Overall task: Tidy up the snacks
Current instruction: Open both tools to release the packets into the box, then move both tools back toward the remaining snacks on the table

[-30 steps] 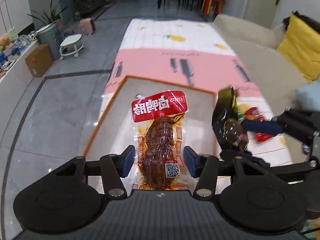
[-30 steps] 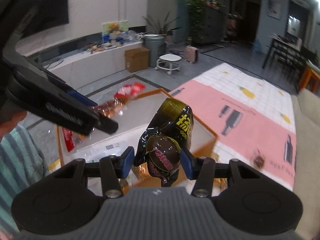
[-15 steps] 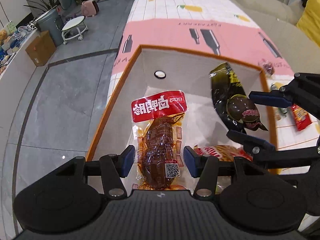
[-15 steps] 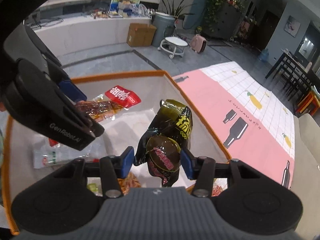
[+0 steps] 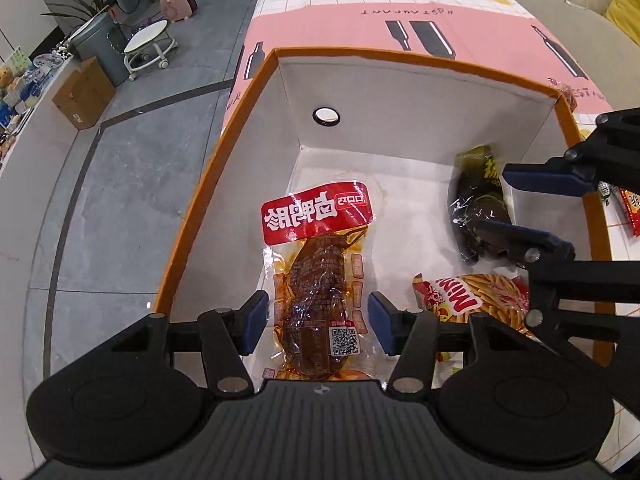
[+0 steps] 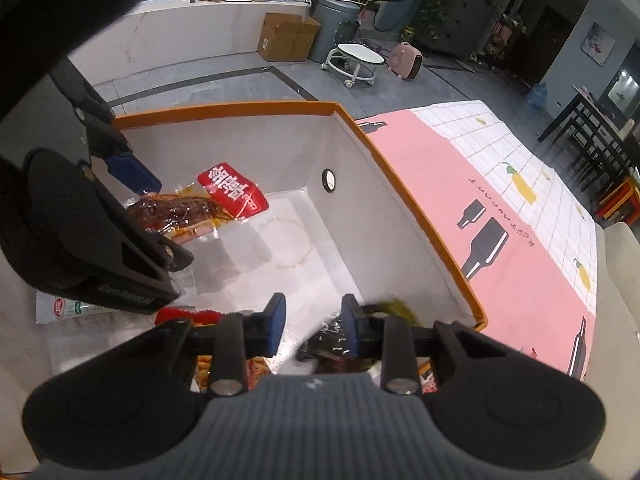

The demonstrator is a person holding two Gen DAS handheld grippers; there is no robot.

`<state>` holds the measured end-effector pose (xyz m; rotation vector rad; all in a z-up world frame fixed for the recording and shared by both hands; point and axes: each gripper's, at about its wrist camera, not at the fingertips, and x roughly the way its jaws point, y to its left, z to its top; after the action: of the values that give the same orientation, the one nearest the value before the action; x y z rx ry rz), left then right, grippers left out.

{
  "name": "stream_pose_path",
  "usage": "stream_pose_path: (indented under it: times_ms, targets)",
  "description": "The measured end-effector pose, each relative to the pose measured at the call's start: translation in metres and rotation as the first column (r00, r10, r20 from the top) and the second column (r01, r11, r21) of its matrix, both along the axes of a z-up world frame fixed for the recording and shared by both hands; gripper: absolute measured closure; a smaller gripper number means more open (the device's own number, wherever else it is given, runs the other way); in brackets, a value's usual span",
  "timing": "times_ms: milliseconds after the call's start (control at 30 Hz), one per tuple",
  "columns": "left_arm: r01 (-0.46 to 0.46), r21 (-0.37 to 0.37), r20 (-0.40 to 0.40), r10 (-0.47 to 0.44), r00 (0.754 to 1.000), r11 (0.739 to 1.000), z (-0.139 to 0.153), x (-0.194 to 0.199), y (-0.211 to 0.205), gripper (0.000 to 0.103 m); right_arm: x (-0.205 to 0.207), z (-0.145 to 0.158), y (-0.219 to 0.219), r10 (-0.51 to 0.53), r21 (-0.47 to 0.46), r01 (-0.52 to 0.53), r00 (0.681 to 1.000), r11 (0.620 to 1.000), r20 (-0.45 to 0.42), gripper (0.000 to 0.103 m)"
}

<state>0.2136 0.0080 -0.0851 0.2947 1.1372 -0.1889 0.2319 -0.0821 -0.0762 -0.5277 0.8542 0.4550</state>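
Note:
A white box with an orange rim (image 5: 200, 200) stands on the table. My left gripper (image 5: 318, 320) is shut on a clear packet of brown meat with a red label (image 5: 316, 280) and holds it low inside the box. The same packet (image 6: 232, 192) shows in the right wrist view, between the left gripper's fingers (image 6: 132, 172). A dark green packet (image 5: 476, 200) lies in the box by its right wall. My right gripper (image 6: 314, 328) hangs over it with its jaws closing and nothing between them. The dark packet (image 6: 332, 340) is a blur beside its right finger.
A packet of fries-like sticks (image 5: 480, 296) and a white packet with a green label (image 6: 68, 308) lie in the box. A red packet (image 5: 632, 208) lies outside it on the pink and white tablecloth (image 5: 400, 12). Beyond are a sofa, a grey floor and a white stool (image 6: 352, 56).
Both grippers have come down into the box. The dark green packet has left my right gripper's jaws and dropped by the right wall, and those jaws stand narrower. The left still grips the meat packet.

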Motion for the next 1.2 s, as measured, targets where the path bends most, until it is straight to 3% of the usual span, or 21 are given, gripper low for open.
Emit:
stream_pose_path:
  times_ms: [267, 733, 1200]
  targets:
    - [0.007, 0.031, -0.020, -0.006, 1.000, 1.000, -0.004, 0.003, -0.003, 0.033, -0.004, 0.001, -0.005, 0.006, 0.010, -0.006, 1.000, 1.000, 0.002, 0.067]
    - [-0.006, 0.011, 0.043, 0.005, 0.999, 1.000, 0.019, -0.009, -0.004, 0.028, -0.015, 0.021, -0.018, -0.005, 0.083, 0.002, 0.999, 0.997, 0.041, 0.056]
    - [0.006, -0.119, 0.182, 0.016, 0.983, 0.993, 0.072, -0.048, -0.022, 0.028, -0.063, 0.065, -0.065, -0.104, 0.248, 0.074, 0.988, 0.966, 0.111, 0.048]
